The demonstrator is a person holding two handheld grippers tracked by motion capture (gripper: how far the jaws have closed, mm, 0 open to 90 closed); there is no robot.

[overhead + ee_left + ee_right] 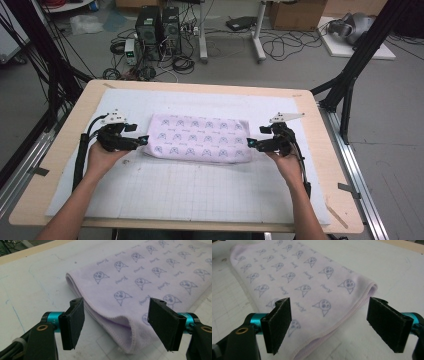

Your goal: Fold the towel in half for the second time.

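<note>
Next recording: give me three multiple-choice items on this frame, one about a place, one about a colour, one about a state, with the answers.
1. Where does the folded lilac cloth with small printed faces lie?
A. on the white gridded mat, between the two claws
B. on the floor beside the table
C. draped over the person's forearm

2. What colour are the metal collars behind the black pads of the left claw?
A. red
B. teal blue
C. yellow

3. How do the jaws of the right claw stand?
A. clamped on the cloth's hem
B. shut on nothing
C. open, pads clear of the cloth

Answers: 1 A, since the high view shows the cloth on the mat with a claw at each end. 2 B, since the left gripper view shows teal collars. 3 C, since the right gripper view shows a wide gap with both pads off the cloth.
</note>
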